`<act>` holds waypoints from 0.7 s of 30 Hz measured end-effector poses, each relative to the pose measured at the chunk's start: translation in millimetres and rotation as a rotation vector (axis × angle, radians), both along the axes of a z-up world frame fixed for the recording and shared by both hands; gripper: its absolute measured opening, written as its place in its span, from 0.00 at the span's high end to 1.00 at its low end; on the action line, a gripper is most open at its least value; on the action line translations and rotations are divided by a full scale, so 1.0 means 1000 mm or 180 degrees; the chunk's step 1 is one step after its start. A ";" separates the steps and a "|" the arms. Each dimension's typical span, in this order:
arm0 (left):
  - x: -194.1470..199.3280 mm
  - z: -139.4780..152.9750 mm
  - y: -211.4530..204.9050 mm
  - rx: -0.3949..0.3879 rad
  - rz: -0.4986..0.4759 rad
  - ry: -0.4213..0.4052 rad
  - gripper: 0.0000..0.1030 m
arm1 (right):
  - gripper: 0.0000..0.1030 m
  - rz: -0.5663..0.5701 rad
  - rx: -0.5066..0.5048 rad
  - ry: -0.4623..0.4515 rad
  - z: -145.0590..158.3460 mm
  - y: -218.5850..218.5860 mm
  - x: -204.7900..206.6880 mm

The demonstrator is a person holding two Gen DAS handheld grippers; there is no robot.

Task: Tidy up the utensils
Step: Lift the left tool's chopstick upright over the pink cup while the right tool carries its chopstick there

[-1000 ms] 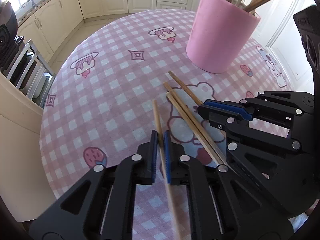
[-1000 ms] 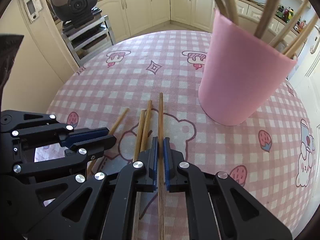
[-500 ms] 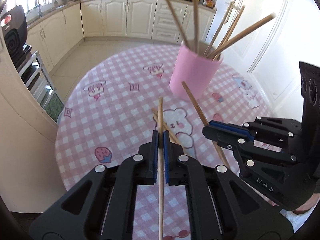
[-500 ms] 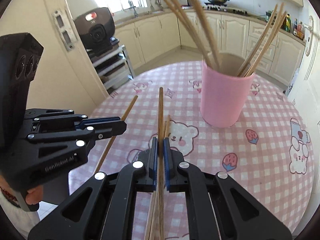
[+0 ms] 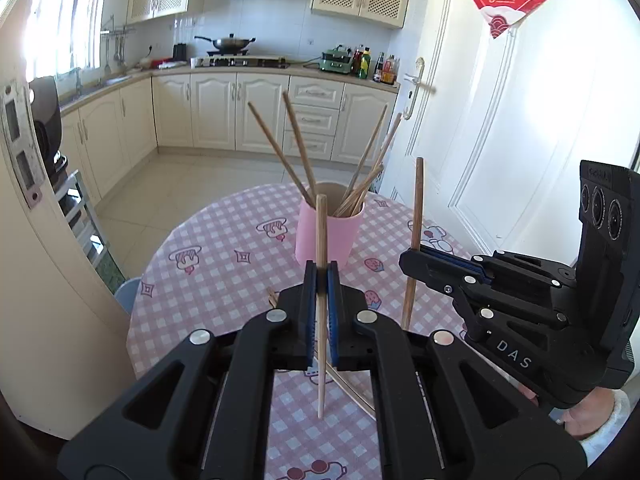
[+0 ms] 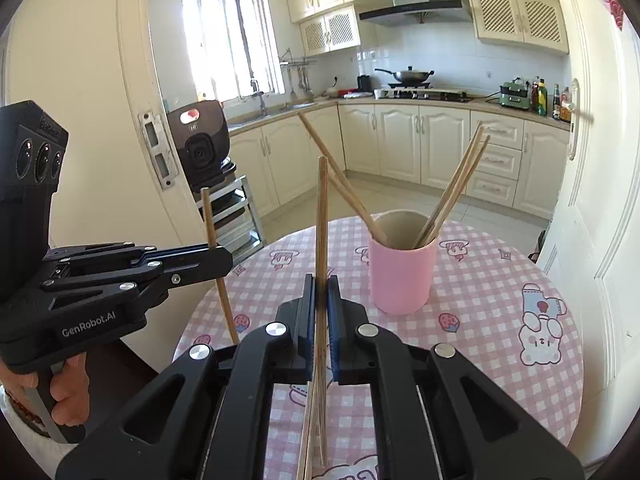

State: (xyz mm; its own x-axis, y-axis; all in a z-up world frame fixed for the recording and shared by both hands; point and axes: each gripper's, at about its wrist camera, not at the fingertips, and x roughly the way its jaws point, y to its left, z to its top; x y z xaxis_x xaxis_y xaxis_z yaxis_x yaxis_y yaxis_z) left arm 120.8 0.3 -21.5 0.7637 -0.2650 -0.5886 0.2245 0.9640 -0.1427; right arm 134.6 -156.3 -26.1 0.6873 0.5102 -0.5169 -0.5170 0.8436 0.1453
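Now we start with the round tabletop [image 5: 208, 264] under its pink checked cloth, with the pink cup [image 5: 328, 236] standing toward its far side and several chopsticks already leaning out of its open mouth. Two or three more chopsticks [image 5: 352, 390] lie flat on the cloth just below our claws, waiting their turn.

We hold one chopstick in each hand. Our left claw [image 5: 321, 280] is clenched on a chopstick [image 5: 321, 232] that stands nearly upright, its long axis running from low near the cloth up past the cup's rim as that camera sees it. Our right claw [image 6: 321, 284] is likewise clamped on its own chopstick [image 6: 321, 216], also close to vertical, with the cup just ahead and to the right of it.

What the next move turns on, we judge, is that the cup lies straight ahead of both claws and lower than the sticks' upper ends, while each stick's lower end hangs well below its grip. So each stick must be carried forward above the rim before it can drop in. Neither hand looks clearly nearer.
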 end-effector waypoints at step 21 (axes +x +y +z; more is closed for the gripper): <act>0.004 0.040 -0.006 -0.0091 0.0063 -0.0469 0.95 | 0.96 -0.0387 0.0108 -0.0481 0.025 -0.034 0.004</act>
State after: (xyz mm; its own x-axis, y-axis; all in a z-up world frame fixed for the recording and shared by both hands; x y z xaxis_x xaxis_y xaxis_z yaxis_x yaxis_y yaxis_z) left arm 125.0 -6.1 19.0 0.8465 -0.2642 -0.4622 0.2261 0.9644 -0.1371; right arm 138.9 -190.3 -1.5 0.8135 0.4341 -0.3871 -0.4296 0.8971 0.1032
